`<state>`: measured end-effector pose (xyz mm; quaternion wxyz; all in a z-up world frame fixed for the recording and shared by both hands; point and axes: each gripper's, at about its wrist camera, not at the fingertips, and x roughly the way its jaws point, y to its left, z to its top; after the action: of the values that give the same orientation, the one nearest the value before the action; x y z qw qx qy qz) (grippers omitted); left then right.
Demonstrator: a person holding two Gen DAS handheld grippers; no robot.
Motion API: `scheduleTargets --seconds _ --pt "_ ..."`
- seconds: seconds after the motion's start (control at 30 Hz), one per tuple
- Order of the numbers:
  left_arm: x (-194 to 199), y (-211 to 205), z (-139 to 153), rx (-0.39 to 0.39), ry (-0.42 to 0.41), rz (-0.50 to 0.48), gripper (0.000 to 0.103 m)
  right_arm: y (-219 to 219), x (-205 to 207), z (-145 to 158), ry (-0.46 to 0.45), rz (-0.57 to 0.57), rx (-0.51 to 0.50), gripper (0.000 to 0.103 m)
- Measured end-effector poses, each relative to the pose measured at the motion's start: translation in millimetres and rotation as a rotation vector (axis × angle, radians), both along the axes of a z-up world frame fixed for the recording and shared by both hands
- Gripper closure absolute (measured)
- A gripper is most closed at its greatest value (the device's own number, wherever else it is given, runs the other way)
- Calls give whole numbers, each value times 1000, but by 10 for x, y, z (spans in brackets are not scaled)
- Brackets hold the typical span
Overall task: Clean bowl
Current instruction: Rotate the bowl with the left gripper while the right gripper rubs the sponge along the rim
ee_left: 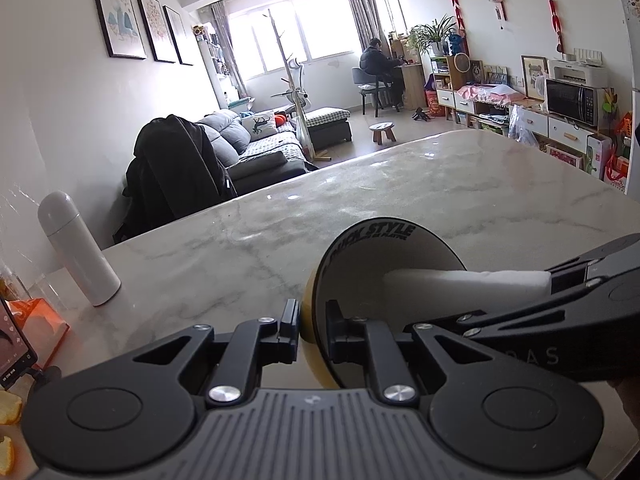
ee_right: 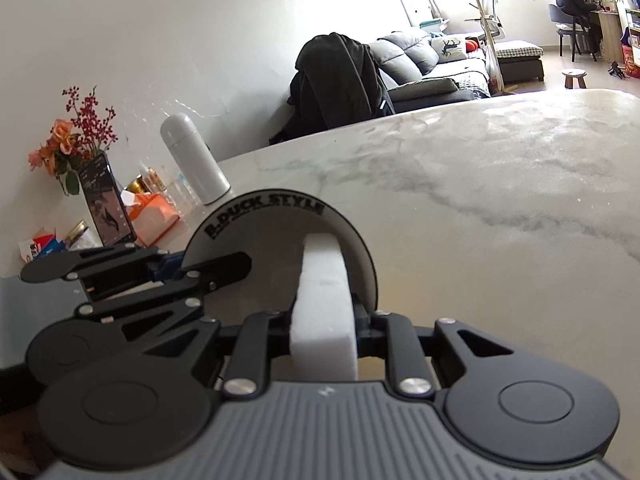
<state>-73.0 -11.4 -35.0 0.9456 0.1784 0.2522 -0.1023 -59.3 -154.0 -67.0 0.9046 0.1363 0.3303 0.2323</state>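
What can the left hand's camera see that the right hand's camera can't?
Only the left wrist view shows the microwave and printer. Only the right wrist view shows the flowers. Both show the bowl tipped on its side, pinched at the rim by the left gripper, and the white sponge in the right gripper pushed inside it, plus the white bottle.

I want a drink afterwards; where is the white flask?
In both views the white flask stands upright at the marble table's far left, beside the wall.
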Motion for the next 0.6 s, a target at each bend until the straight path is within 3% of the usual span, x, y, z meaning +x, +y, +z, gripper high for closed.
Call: scheduleTargets --seconds 0.23,0.6 --pt "0 41 -4 -7 20 0 90 83 -6 -17 18 40 13 82" --pt "-36 26 -25 -12 9 4 89 -20 63 72 -16 -19 -31 82"
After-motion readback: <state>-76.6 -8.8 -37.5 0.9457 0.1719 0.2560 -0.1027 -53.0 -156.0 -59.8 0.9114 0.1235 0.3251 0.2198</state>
